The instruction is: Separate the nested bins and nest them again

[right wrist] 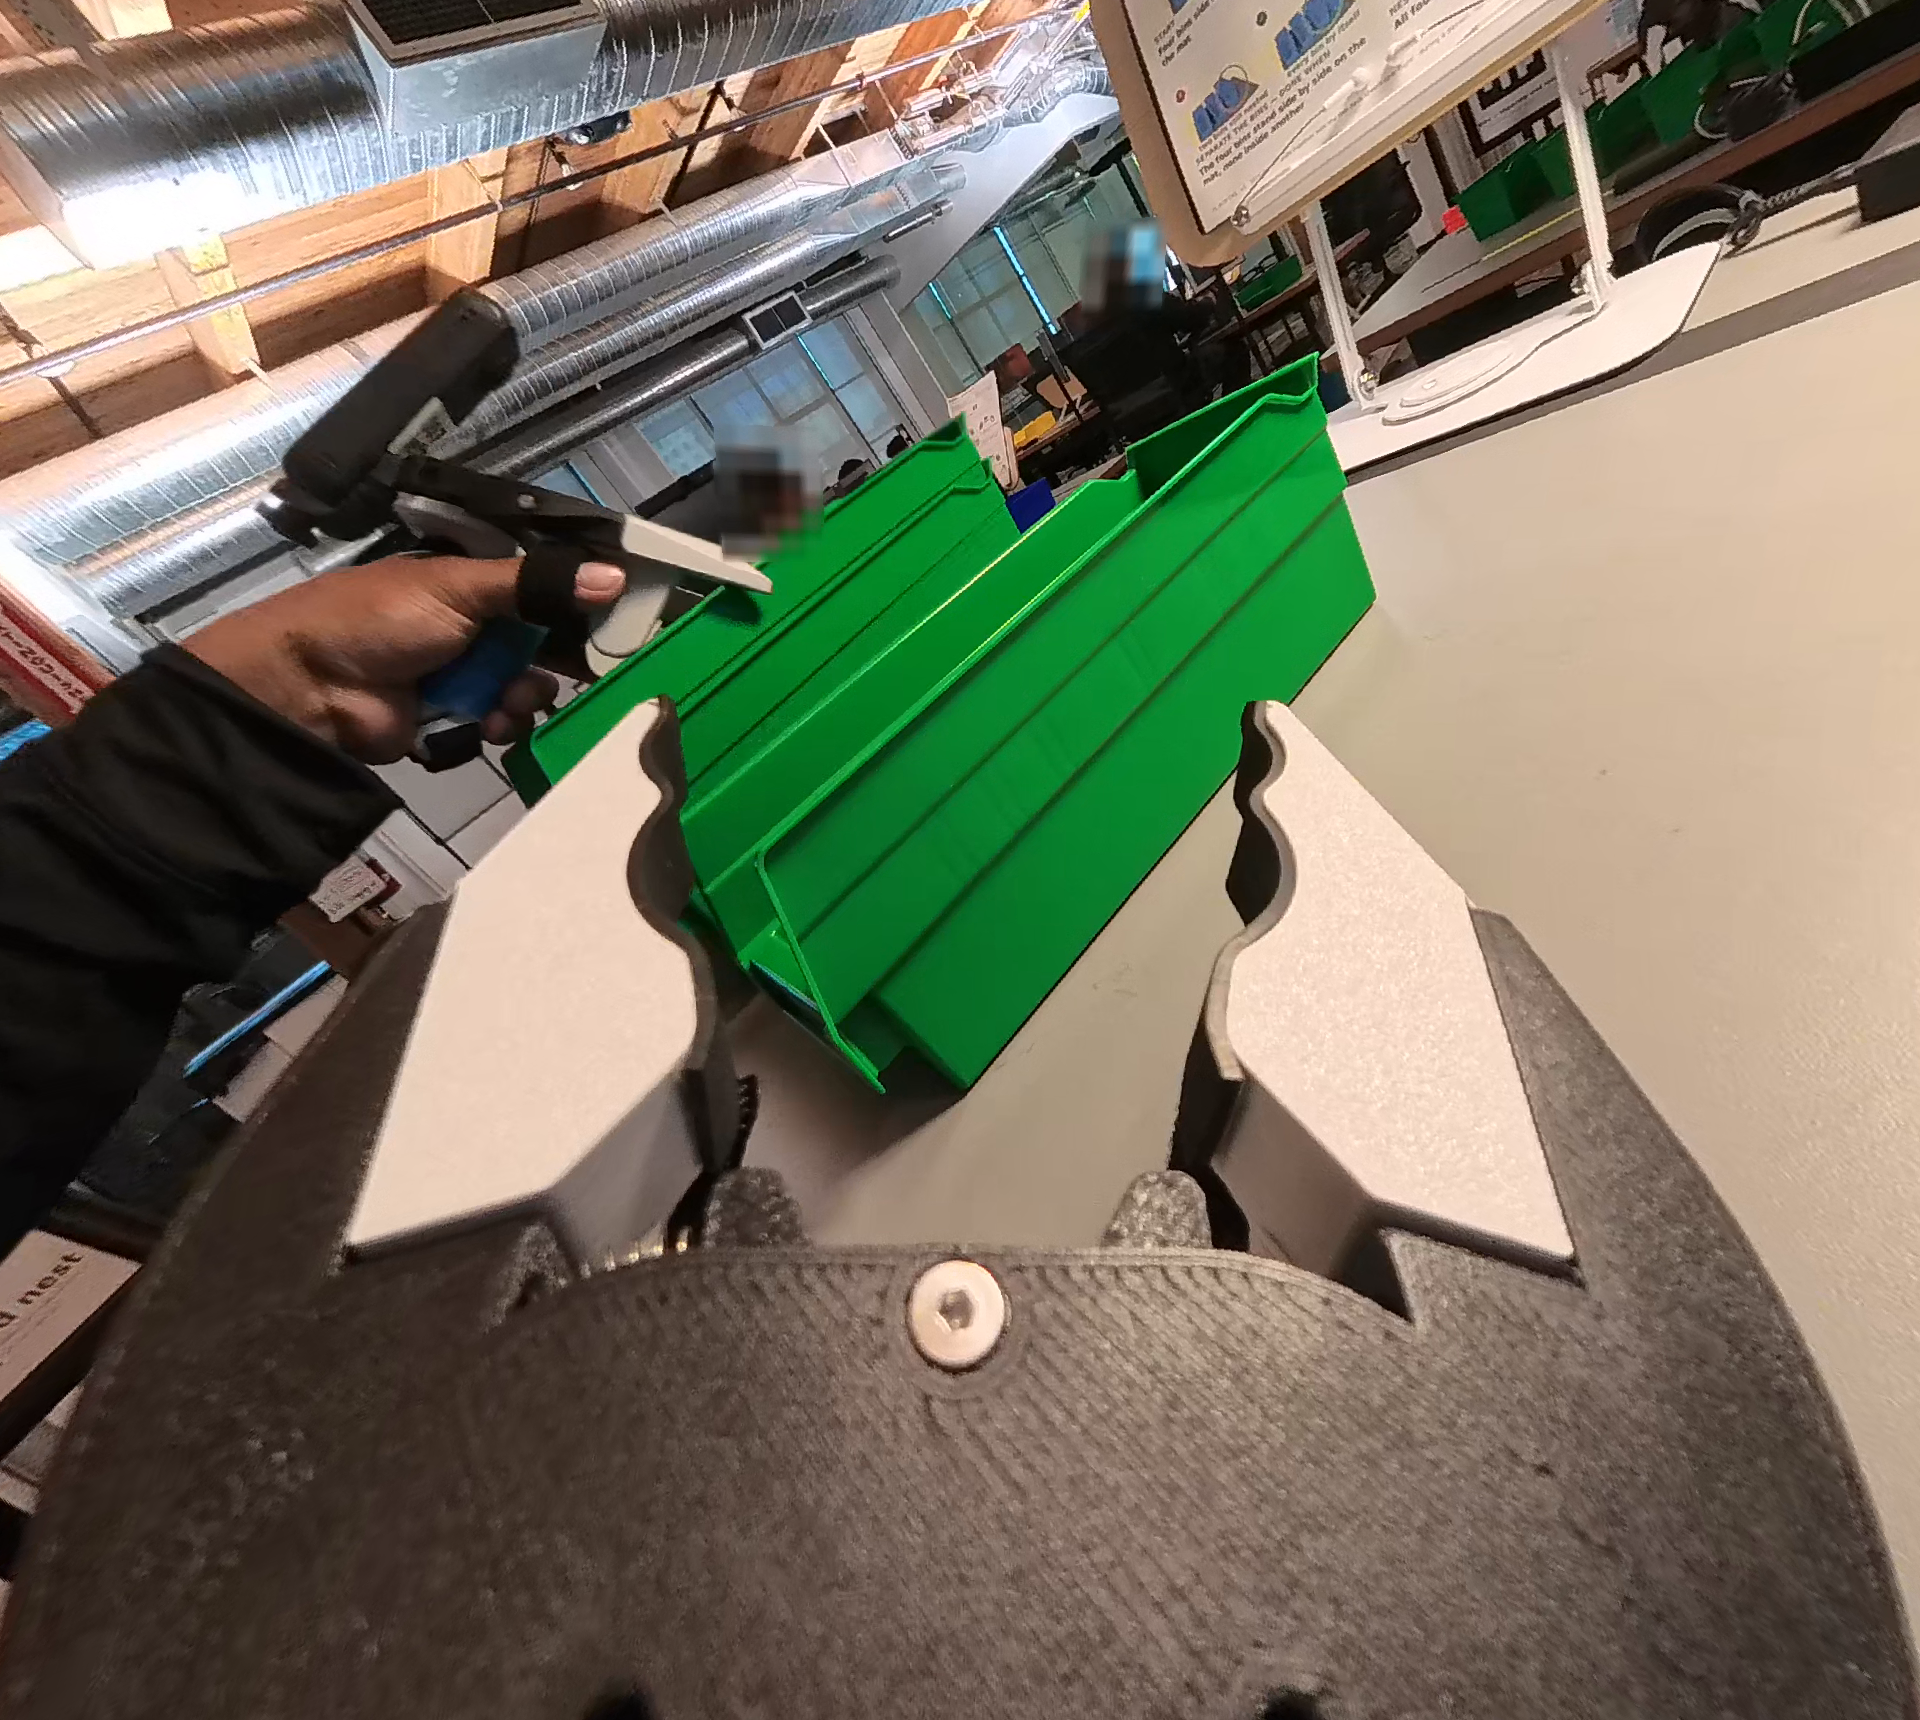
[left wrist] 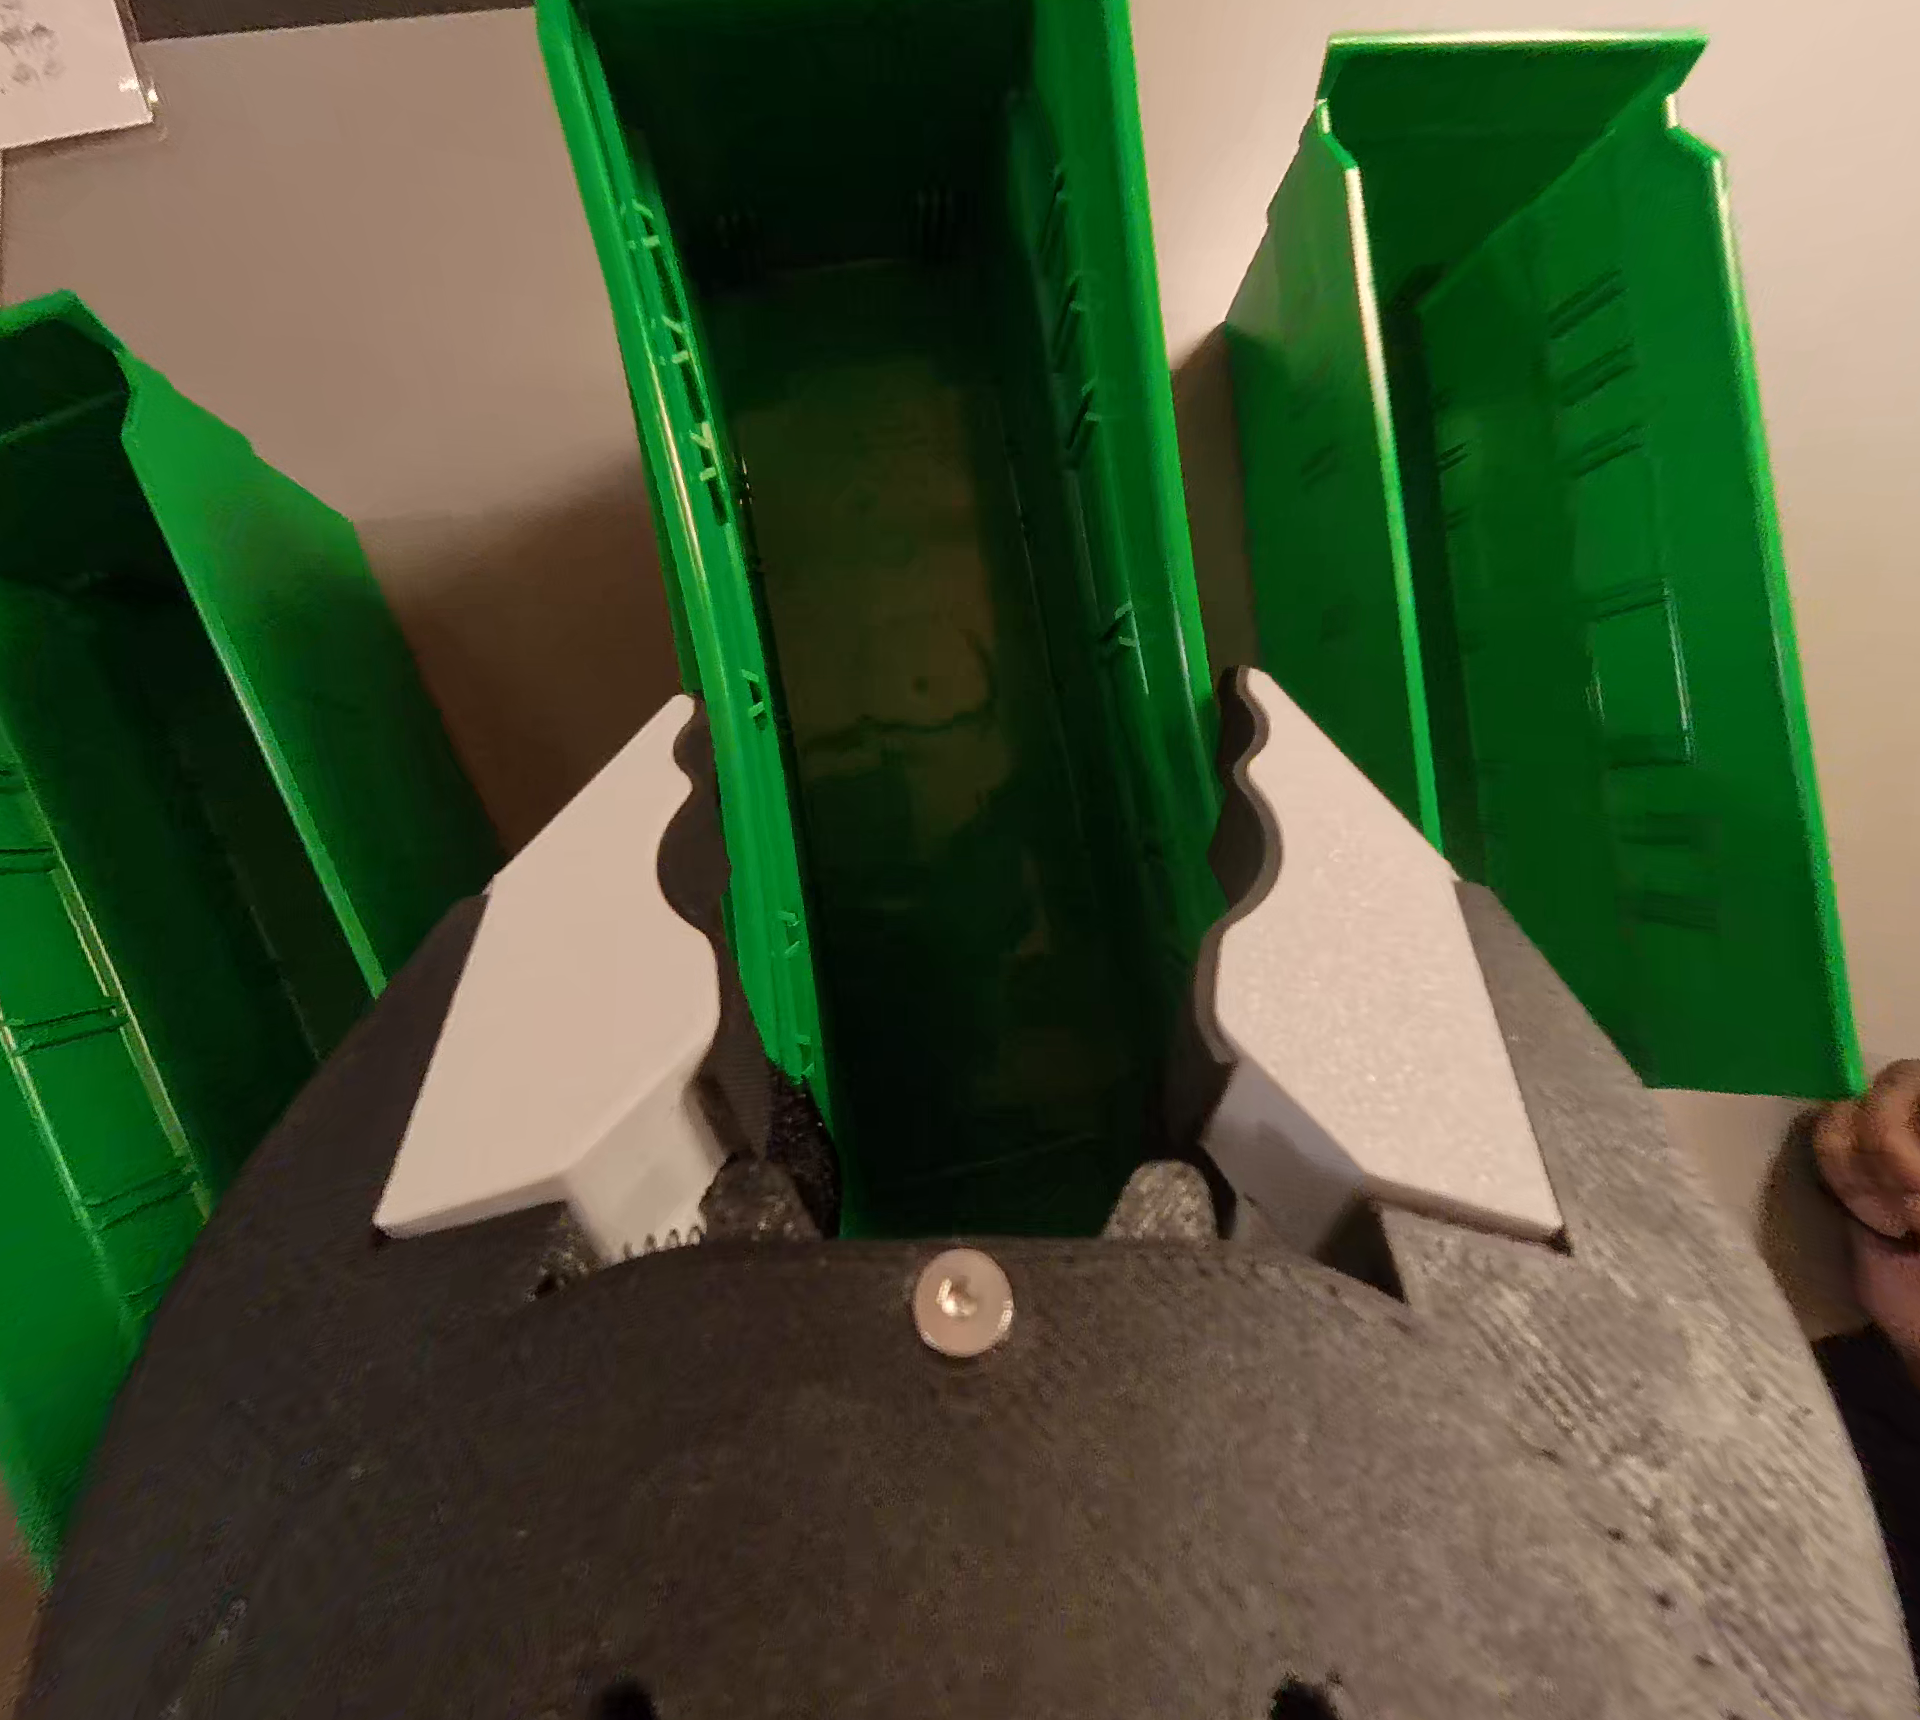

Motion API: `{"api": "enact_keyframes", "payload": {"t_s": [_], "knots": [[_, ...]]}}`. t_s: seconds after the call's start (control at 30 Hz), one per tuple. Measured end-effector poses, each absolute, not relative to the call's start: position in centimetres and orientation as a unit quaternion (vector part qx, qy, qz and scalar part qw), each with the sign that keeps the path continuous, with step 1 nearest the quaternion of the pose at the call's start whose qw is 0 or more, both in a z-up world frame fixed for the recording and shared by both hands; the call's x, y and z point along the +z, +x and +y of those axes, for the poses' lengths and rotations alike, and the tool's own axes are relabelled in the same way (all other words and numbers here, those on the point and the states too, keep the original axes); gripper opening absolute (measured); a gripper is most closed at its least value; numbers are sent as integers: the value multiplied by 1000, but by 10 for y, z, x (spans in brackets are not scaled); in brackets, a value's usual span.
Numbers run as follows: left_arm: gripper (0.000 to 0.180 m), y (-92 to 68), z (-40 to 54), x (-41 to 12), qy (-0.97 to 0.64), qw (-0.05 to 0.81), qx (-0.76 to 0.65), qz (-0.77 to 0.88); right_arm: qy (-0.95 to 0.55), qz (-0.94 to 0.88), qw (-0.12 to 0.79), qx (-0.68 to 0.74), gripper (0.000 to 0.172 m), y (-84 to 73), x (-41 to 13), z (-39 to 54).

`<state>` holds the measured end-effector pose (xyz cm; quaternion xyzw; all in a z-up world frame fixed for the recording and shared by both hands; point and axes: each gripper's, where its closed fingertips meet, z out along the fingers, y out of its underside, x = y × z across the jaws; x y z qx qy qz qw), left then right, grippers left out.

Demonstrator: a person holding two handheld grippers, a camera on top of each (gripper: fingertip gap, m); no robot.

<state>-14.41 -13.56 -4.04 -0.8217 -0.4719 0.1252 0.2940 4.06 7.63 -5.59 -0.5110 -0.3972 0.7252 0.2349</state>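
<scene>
My left claw point(left wrist: 961, 797) straddles the middle green bin point(left wrist: 883, 423), seen from above. Both grey pads point(left wrist: 691, 839) lie against its long outer walls, so it reads as clamped across the bin's width (the walls look slightly bowed at the pads). This bin shows a doubled rim on its left side, which suggests another bin nested inside, though I cannot tell for sure.

A second green bin point(left wrist: 1558, 527) stands just to the right, apart from the first. A third point(left wrist: 156, 735) sits to the left, partly cut off by the edge of view.

My right claw point(right wrist: 961, 839) is spread wide and grips nothing. It hovers over the pale table point(right wrist: 1610, 735), with the nearest bin point(right wrist: 1039, 735) beyond its tips. An instruction board on a white stand point(right wrist: 1351, 8) is at the far end.
</scene>
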Motion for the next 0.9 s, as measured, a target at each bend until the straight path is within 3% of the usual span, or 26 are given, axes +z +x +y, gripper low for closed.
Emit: {"api": "enact_keyframes", "payload": {"t_s": [0.57,0.9], "knots": [[95,-143,-140,-14,-811,321,125,-473,-510,-398,234,726,106,40,-56,76],[95,-106,-85,90,-784,441,107,-424,-511,-394,236,727,106,40,-55,78]]}}
